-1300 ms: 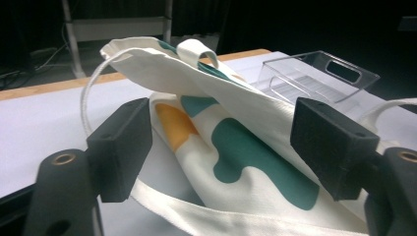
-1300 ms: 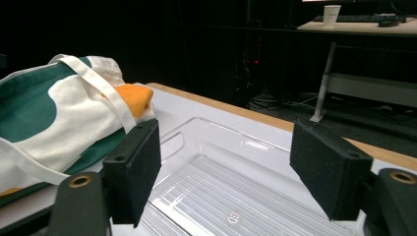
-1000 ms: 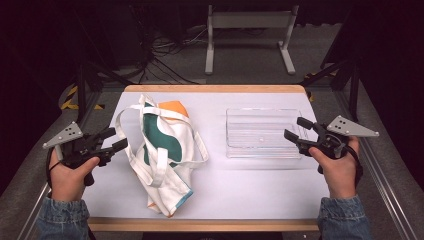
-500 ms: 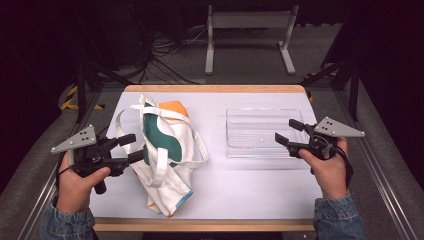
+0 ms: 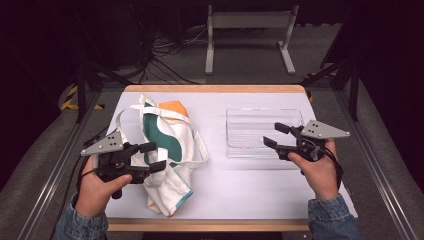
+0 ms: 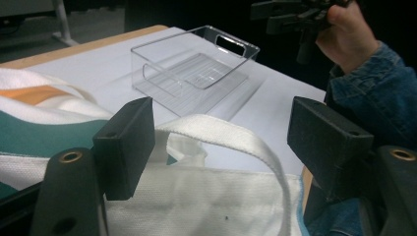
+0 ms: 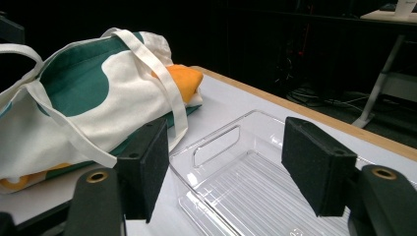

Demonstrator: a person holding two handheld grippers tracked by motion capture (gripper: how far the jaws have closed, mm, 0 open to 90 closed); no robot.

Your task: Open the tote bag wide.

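Left claw: jaws just widened, gaping around the tote bag's woven cotton strap, nothing gripped. Bag: limp cream canvas, teal and orange patches, slumped at the desk's left half, not yet lifted. Clear ribbed plastic tray, rectangular, right half. Right claw: jaws just narrowed, parted over its near rim, empty.

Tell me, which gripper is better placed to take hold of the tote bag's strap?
Probably the left. The left gripper hangs over the tote bag, and a white strap loops up between its open jaws. The right gripper, also open, is at the clear tray, apart from the bag.
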